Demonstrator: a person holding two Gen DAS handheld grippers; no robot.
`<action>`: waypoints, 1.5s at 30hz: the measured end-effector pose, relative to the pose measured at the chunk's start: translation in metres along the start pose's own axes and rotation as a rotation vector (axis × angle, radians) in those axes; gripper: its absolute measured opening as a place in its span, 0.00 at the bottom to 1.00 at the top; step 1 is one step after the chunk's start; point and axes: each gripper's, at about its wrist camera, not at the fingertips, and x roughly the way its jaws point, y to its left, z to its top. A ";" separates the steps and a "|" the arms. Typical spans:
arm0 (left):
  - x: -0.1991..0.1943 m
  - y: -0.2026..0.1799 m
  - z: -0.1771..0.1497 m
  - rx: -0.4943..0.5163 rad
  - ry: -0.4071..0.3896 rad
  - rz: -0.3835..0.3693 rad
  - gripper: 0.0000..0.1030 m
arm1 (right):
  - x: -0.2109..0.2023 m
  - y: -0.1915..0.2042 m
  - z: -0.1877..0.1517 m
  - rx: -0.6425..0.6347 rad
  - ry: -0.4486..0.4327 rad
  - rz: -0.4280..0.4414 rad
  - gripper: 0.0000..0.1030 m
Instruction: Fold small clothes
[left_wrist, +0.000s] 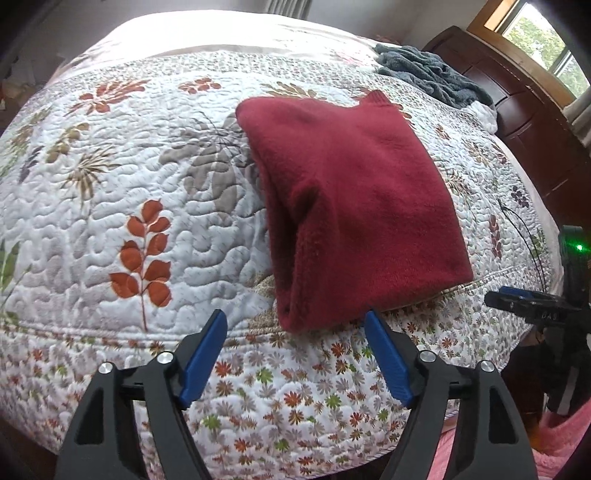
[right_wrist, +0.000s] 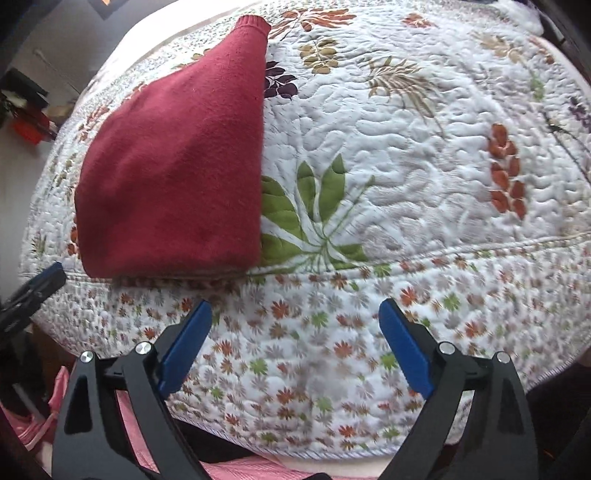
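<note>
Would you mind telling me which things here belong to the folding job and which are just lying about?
Job:
red garment, folded on the quilt
left tool, open
right tool, open

Lying about:
grey-blue blanket
dark wooden headboard

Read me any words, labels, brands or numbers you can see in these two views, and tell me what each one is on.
"DAS": faint raised letters on the black body of the right hand-held gripper, seen at the right edge of the left wrist view; small, so the reading is uncertain.
No readable text on the red garment, the floral quilt, the grey-blue towel or the left hand-held gripper.
</note>
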 end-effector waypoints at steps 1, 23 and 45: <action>-0.001 0.000 -0.001 -0.005 0.000 0.011 0.77 | -0.003 0.002 -0.002 -0.003 -0.008 -0.006 0.88; -0.063 -0.024 -0.012 -0.032 -0.058 0.132 0.83 | -0.070 0.060 -0.018 -0.049 -0.069 -0.066 0.93; -0.107 -0.058 -0.011 0.039 -0.142 0.174 0.87 | -0.125 0.093 -0.020 -0.111 -0.197 -0.152 0.95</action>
